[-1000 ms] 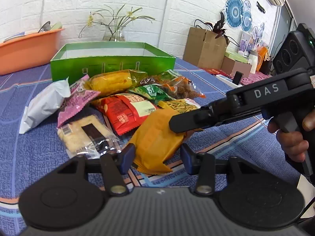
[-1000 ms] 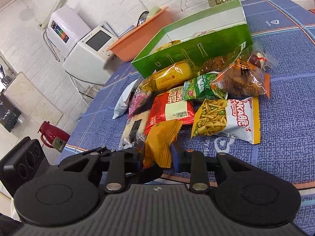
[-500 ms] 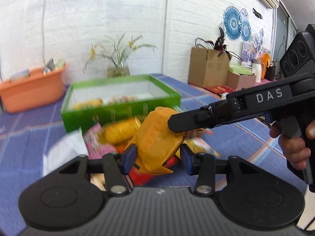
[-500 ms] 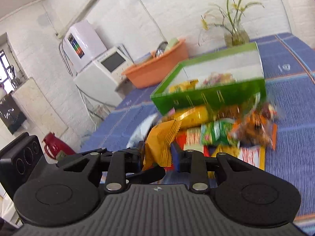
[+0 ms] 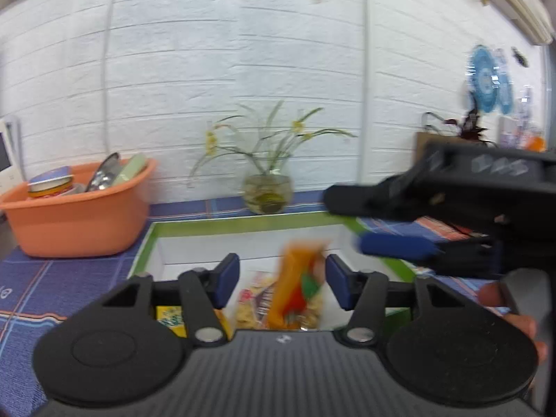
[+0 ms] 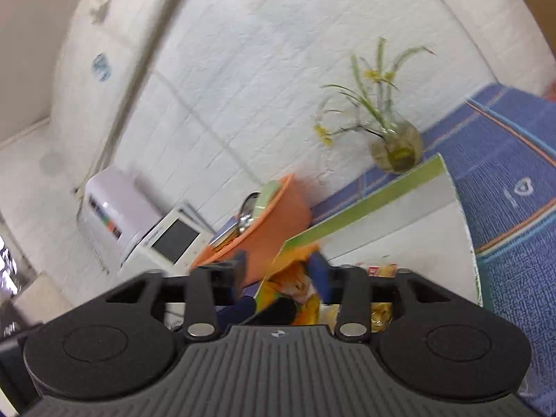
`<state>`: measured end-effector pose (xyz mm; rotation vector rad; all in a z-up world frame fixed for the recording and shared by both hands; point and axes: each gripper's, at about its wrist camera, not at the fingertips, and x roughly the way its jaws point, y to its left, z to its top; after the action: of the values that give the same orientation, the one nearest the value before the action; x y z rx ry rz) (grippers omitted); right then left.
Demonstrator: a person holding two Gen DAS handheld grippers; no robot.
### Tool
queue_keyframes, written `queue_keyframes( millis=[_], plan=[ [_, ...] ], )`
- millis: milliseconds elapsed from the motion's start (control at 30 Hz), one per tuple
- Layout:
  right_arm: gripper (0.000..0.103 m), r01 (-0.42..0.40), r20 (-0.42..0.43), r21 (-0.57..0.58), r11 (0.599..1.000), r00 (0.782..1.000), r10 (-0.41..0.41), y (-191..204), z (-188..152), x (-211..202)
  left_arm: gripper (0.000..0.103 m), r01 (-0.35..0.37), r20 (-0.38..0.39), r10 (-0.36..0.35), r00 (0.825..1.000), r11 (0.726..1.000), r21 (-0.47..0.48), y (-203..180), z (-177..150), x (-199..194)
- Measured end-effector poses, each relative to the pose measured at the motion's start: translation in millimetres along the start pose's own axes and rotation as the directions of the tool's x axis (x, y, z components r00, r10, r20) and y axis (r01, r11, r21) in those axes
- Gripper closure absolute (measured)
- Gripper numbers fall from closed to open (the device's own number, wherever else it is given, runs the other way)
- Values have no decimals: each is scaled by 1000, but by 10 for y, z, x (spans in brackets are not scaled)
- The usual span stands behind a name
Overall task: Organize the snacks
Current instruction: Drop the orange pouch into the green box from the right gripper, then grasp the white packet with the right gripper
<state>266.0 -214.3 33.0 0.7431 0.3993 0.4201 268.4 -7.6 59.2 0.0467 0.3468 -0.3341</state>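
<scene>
Orange foil snack packet [image 5: 300, 283], blurred, hangs upright over the open green cardboard box with white inner walls [image 5: 243, 239], between the spread blue-padded fingers of the left gripper [image 5: 282, 279], which touch nothing. The right gripper [image 6: 278, 271] reaches in from three o'clock in the left wrist view, its fingers parted; whether they touch the packet cannot be told through the blur. Several small snack packs [image 5: 255, 304] lie on the box floor beneath it. At ten o'clock from the box sits an orange plastic tub [image 5: 76, 215] holding dishes; at twelve o'clock, just behind the box's far wall, stands a round glass vase of yellow-flowered stems [image 5: 267, 173] against white brick wall [image 5: 243, 52]. Blue patterned tablecloth [image 6: 514, 187] covers the table.
</scene>
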Motion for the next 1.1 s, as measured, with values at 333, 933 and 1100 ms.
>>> queue_keyframes(
  millis=[333, 933, 1100],
  plan=[
    [0, -43, -65, -100, 994, 997, 37, 188, -284, -434, 0, -71, 85, 89, 992, 979, -190, 794, -288, -851],
    [0, -107, -484, -55, 993, 873, 67, 706, -819, 605, 0, -40, -195, -30, 980, 938, -345, 1307, -1004, -887],
    [0, -65, -490, -154, 986, 872, -19, 781, -844, 787, 0, -28, -207, -57, 977, 922, -386, 1357, -1052, -822]
  ],
)
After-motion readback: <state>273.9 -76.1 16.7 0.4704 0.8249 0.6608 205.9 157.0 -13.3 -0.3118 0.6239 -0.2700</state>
